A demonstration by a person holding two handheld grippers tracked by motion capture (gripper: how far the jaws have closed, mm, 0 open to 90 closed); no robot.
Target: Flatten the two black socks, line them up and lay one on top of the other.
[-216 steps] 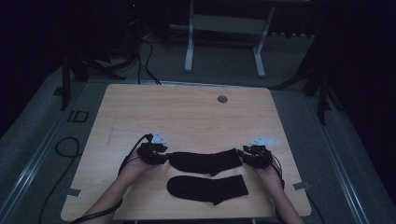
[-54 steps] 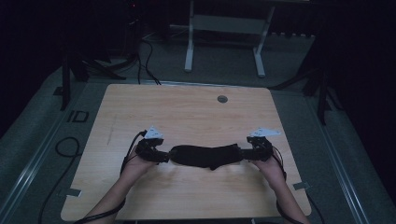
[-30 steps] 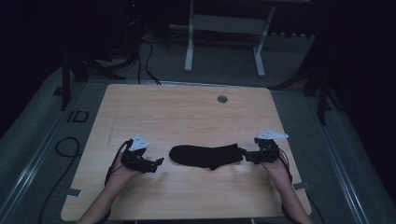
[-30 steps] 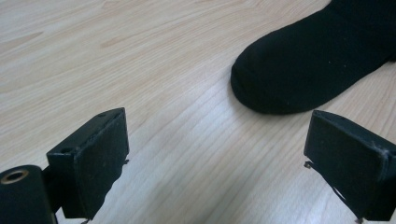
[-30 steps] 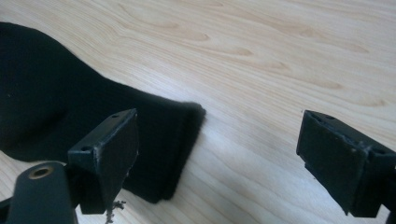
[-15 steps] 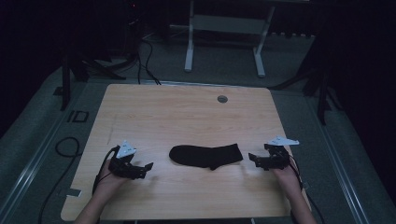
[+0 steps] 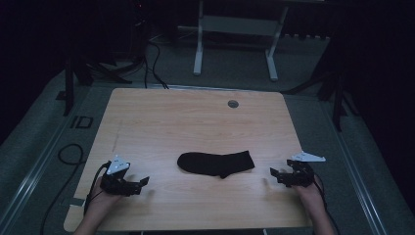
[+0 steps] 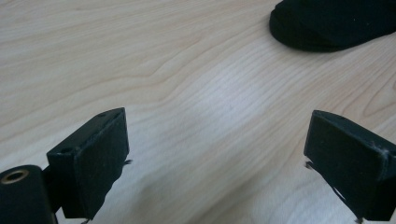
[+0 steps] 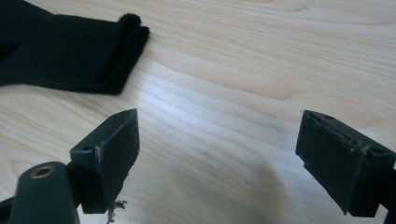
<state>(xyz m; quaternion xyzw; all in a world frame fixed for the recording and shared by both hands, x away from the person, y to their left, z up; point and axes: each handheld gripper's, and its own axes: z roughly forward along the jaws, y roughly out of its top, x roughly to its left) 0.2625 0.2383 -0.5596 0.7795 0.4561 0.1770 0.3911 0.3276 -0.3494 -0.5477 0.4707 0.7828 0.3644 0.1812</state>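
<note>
The pale wooden table [image 7: 195, 122] bears 1 stack of black knitted socks [image 7: 216, 163], lying near its middle, toe leftward. In both gripper views 2 layers show there. The left gripper [image 7: 139, 182] and right gripper [image 7: 275, 175] sit well apart from it, jaws wide and empty. Judging the pairing done, leave both low at the near edge, clear of the fabric.

A: What does the room look like?
B: Dim, with black walls. A light wooden worktop [image 7: 195, 122] stands on grey carpet [image 7: 313, 122], and there is a round grommet [image 7: 233, 104] near its far edge.
A: Anything beyond it?
B: White table legs [image 7: 235, 44] at the far side, and dark cables [image 7: 151, 58] at far left.
</note>
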